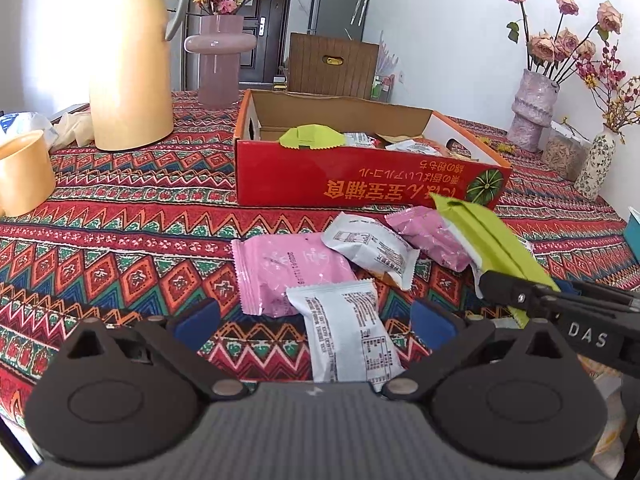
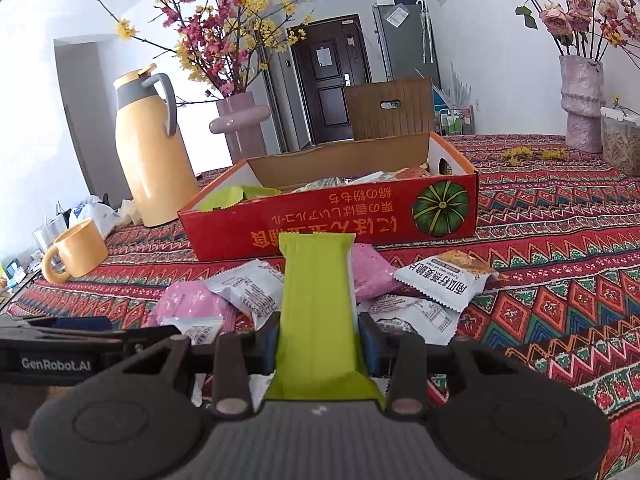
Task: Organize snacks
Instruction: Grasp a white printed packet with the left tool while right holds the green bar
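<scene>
A long lime-green snack packet point(image 2: 318, 304) stands up between the blue pads of my right gripper point(image 2: 319, 340), which is shut on it; the same packet point(image 1: 492, 244) shows at the right in the left wrist view. My left gripper point(image 1: 314, 320) stands open over a white packet point(image 1: 348, 336) lying between its fingers, untouched. Pink packets point(image 1: 288, 272) and more white ones point(image 2: 440, 280) lie in a loose heap on the patterned tablecloth. Behind the heap sits the red cardboard box point(image 1: 360, 176) holding several packets, one of them green point(image 1: 312, 138).
A yellow thermos jug point(image 1: 128, 68) and yellow mug point(image 1: 24, 172) stand at the left, with a pink vase point(image 1: 220, 60) behind. Flower vases point(image 1: 534, 108) and a clear jar point(image 1: 564, 152) line the right wall. A wooden chair back point(image 1: 332, 64) rises beyond the box.
</scene>
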Available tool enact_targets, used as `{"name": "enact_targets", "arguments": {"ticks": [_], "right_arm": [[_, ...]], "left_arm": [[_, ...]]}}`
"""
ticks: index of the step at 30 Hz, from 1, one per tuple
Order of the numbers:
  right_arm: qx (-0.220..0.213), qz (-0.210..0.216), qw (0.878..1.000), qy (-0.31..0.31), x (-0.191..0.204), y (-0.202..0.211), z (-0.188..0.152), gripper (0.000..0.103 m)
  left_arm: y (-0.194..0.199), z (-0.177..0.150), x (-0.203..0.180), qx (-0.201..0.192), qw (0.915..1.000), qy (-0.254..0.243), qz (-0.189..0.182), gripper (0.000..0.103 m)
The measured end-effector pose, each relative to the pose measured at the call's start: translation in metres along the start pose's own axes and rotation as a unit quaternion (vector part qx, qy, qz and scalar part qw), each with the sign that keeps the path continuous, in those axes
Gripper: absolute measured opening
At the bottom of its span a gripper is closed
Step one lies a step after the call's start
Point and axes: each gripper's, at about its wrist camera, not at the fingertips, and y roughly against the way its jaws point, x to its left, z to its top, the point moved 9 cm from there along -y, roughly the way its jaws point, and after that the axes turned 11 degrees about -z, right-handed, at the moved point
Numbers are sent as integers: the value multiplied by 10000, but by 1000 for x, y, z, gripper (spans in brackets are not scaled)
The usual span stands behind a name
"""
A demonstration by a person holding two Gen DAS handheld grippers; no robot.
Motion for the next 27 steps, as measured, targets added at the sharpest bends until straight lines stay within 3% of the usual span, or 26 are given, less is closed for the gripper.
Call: {"name": "enact_targets", "arguments": {"ticks": [6,9,11,14,17,27], "right_arm": [[-201,-34,9997,-99,-11,9,7,38],[-269,-20,9996,-107,-15,13,8,38],[-294,-6,9995,-119,-17,14,8,38],[-292,-5,9995,-126,-19,14,7,38],[-288,-6,9995,-133,-20,14,6,38],[-295,5,9995,-136,-20,14,6,38]], "left_arm": [[-14,-7,-7,265,9996,-92,97,102],[-19,-11,-12,357,9992,-137,104,94],[-21,-13,-15,423,9989,-174,79,71],[-24,-16,-17,512,9985,-189,2,49],[-22,-15,-18,477,9986,-208,-19,43],[-15,-13,-20,375,9990,-238,-64,42]]}}
